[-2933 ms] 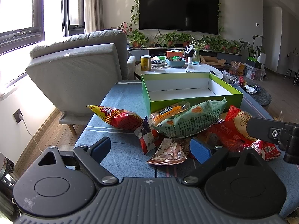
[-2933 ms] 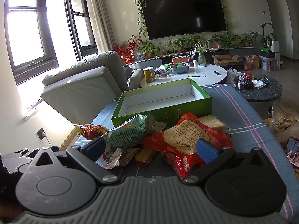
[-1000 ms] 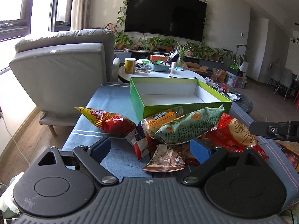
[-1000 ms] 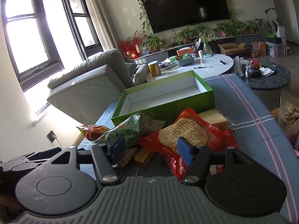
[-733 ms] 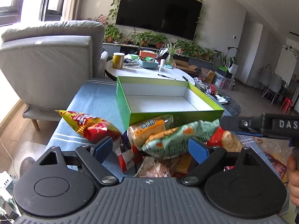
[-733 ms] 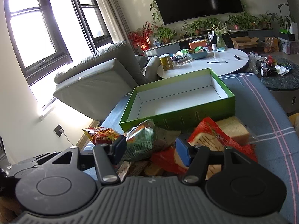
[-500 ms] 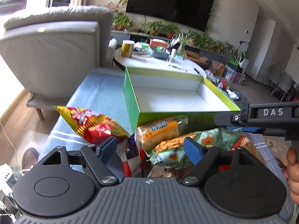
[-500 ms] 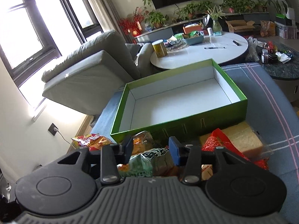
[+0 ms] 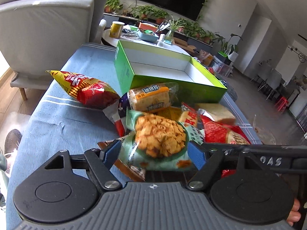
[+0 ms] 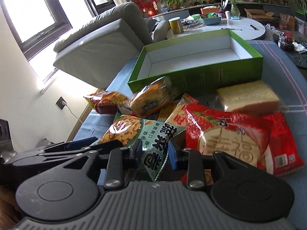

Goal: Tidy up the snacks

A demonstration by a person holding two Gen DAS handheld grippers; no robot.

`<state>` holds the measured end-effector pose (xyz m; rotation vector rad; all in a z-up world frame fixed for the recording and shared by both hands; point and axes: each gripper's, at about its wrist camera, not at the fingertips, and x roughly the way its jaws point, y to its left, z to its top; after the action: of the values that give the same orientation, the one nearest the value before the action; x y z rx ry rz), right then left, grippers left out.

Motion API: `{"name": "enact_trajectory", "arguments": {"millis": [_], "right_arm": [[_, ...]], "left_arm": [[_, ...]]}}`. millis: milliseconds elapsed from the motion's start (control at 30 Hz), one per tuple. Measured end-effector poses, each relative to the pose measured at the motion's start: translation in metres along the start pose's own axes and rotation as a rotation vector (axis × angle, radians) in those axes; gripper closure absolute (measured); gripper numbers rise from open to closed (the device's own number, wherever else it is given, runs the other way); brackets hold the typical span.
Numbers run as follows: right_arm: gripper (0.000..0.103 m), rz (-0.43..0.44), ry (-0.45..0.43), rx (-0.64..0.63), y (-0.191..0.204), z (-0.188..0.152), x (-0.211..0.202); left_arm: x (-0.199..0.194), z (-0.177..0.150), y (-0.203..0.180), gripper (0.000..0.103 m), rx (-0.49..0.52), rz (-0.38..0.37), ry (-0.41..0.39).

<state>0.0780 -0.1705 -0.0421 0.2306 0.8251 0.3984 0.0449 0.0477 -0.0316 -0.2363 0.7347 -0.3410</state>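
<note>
On the blue tabletop, in front of the empty green box (image 9: 124, 71), the green crisp bag (image 9: 159, 140) lies atop the snack pile. The left gripper (image 9: 153, 154) looks clamped across the bag's width, jaws against both edges. The right gripper (image 10: 155, 153) has its jaws closing, with the bag's end between them. It is probably best to pinch the flat seam rather than the puffed middle, then lift straight up so neighbouring packets don't drag.
</note>
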Motion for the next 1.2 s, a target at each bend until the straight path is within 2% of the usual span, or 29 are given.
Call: {"name": "enact_trajectory", "arguments": {"millis": [233, 467, 633, 833, 933, 1033, 1200], "right_arm": [[0.028, -0.03, 0.022, -0.032, 0.004, -0.025, -0.009], [0.028, -0.053, -0.054, 0.009, 0.0, -0.018, -0.021], [0.028, -0.043, -0.074, 0.097, -0.012, -0.01, -0.021], [0.028, -0.015, -0.035, 0.147, -0.015, -0.006, -0.007], [0.028, 0.019, -0.009, 0.196, -0.018, 0.001, 0.005], [0.027, 0.017, 0.02, 0.237, -0.021, 0.007, 0.018], [0.015, 0.015, 0.027, 0.237, -0.019, 0.015, 0.026]], "left_arm": [[-0.026, -0.01, -0.006, 0.03, 0.052, -0.001, -0.035], [-0.028, 0.0, 0.0, 0.029, 0.05, 0.049, -0.087], [-0.016, 0.004, 0.003, 0.029, 0.06, 0.076, -0.073], [0.009, 0.007, 0.005, 0.029, 0.069, 0.074, -0.023], [0.018, 0.009, 0.007, 0.029, 0.063, 0.058, -0.01], [0.023, 0.011, 0.007, 0.029, 0.063, 0.022, 0.0], [0.029, 0.005, 0.003, 0.03, 0.098, -0.026, 0.02]]}}
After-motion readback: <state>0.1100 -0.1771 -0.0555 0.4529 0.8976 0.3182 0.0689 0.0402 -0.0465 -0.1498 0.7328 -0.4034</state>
